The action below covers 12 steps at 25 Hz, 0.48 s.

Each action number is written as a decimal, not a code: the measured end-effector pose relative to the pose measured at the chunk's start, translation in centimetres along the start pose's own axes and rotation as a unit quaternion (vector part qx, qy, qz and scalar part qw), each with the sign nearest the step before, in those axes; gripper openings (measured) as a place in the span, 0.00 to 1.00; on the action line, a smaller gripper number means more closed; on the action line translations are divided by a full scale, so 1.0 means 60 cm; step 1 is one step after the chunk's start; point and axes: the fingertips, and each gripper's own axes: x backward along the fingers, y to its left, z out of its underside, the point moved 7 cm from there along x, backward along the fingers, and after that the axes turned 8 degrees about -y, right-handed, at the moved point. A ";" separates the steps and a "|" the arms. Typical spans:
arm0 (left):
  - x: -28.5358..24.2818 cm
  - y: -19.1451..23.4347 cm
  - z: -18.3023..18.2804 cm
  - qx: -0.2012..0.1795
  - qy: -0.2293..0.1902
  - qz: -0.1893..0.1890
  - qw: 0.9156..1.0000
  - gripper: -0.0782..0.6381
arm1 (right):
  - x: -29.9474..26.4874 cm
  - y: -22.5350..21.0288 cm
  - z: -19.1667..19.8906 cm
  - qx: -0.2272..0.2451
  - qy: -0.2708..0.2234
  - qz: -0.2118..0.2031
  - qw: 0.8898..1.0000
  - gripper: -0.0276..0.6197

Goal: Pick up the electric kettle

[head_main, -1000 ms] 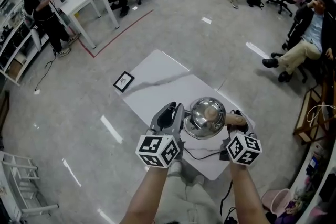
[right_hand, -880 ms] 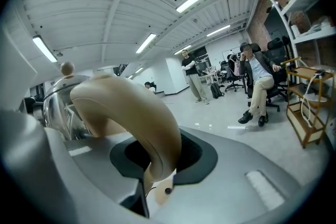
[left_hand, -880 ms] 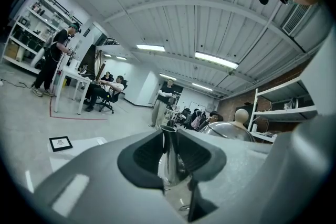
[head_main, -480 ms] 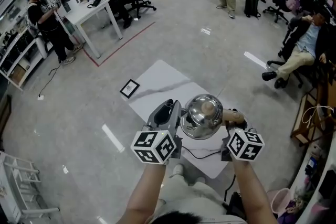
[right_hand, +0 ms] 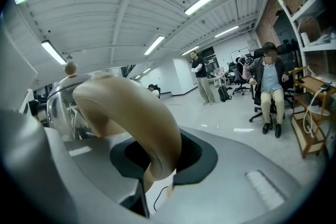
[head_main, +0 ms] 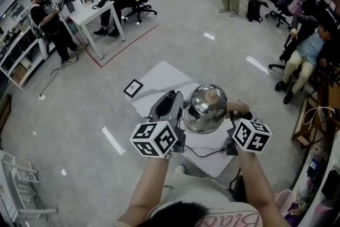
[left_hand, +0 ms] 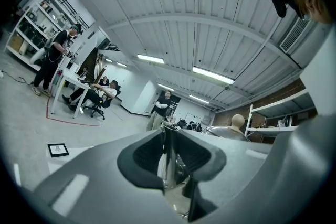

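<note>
1 kettle (head_main: 208,106) clamped: L gripper (left_hand: 167,164) body (head_main: 194,118), R gripper (right_hand: 155,169) handle (right_hand: 131,107).

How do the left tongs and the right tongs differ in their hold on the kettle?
The left tongs pinch a thin shiny part of the kettle; the right tongs clamp its thick tan handle. Left jaws stand nearly together, right jaws wider apart. Both hold the kettle.

Lighting: bright, even, from ceiling strip lights (left_hand: 212,75). Glare: highlights on the steel kettle (head_main: 199,114). Distortion: strong fisheye, dark vignetted corners. Focus: close foreground soft.
</note>
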 end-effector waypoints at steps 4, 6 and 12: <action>0.011 -0.014 -0.015 -0.009 -0.012 0.007 1.000 0.22 | 0.014 0.007 -0.014 -0.003 -0.008 -0.001 1.000 0.20; 0.013 -0.017 -0.020 -0.016 -0.018 0.011 1.000 0.22 | 0.019 0.010 -0.017 -0.002 -0.011 -0.004 1.000 0.20; 0.021 -0.020 -0.027 -0.024 -0.028 0.021 0.999 0.22 | 0.033 0.019 -0.014 -0.008 -0.017 0.000 1.000 0.20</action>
